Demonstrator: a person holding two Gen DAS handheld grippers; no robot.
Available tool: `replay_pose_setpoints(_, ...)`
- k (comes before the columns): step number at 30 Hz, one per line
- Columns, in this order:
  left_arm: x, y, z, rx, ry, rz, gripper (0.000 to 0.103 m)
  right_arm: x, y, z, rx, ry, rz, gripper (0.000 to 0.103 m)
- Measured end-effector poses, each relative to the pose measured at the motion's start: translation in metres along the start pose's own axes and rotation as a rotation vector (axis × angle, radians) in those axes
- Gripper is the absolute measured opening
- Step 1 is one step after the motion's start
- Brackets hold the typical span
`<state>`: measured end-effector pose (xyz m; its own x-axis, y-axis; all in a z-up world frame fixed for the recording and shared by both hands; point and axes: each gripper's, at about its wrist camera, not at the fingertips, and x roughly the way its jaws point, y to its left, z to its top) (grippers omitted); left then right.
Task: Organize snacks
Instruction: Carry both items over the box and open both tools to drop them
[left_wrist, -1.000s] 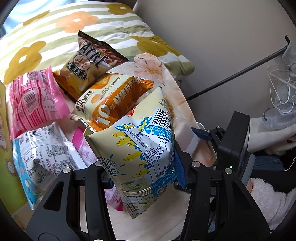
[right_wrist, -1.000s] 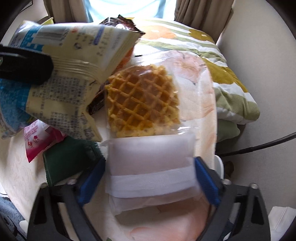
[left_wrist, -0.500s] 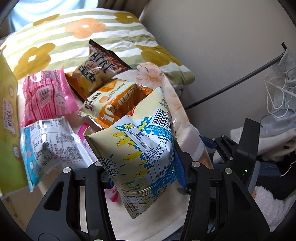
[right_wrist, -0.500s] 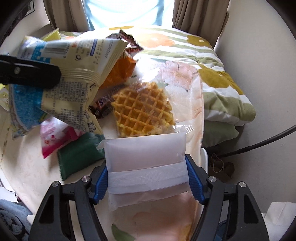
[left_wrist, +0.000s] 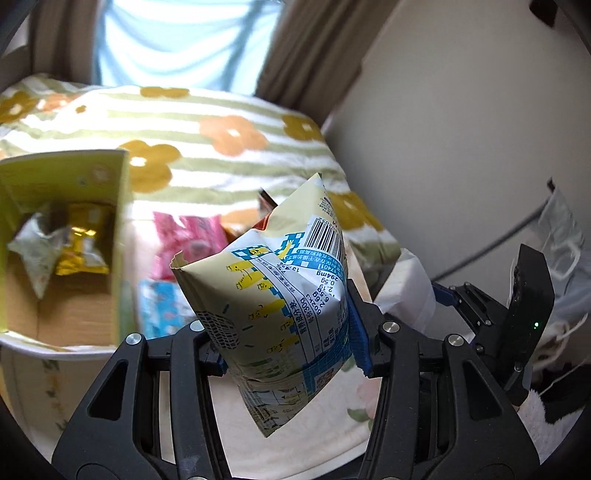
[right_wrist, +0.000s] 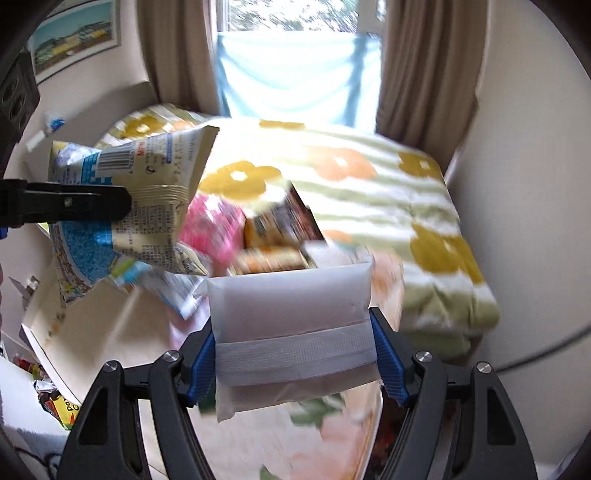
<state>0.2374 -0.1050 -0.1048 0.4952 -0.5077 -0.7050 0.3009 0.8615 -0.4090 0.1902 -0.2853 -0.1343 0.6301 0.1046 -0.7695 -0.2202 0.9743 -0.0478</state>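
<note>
My left gripper (left_wrist: 288, 341) is shut on a cream and blue snack bag (left_wrist: 280, 295) and holds it in the air; the bag also shows at the left of the right wrist view (right_wrist: 147, 195). My right gripper (right_wrist: 293, 356) is shut on a clear waffle packet with a white end (right_wrist: 291, 317); the waffle itself is hidden. A yellow-green cardboard box (left_wrist: 118, 240) stands at the left, open, with a gold packet (left_wrist: 83, 240) and a pale packet inside. More snacks lie below: a pink bag (right_wrist: 210, 229), orange and brown bags (right_wrist: 277, 236), a light blue packet (left_wrist: 162, 306).
A green-striped flowered quilt (right_wrist: 369, 192) lies behind the snacks. A window with brown curtains (right_wrist: 417, 74) is at the back. A wall runs along the right. A low table with a floral cloth (left_wrist: 314, 443) is under the grippers.
Both grippers have risen and tilted up with their packets. The left has swung left, bringing the open box into view. The waffle has dropped out of sight behind the packet's white end.
</note>
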Motion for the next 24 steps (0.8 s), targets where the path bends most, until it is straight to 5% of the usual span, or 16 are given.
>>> replay_pose_setpoints(12, -0.090, 0.144, 0.037, -0.148, -0.134, 0.136, 0.045, 0.021, 0.114, 0.111, -0.108, -0.091, 0.141, 0.069)
replay_pose_setpoints(24, -0.086, 0.289, 0.040, -0.204, -0.014, 0.194, 0.045, 0.101, 0.233, 0.149, -0.114, 0.009, 0.206, 0.069)
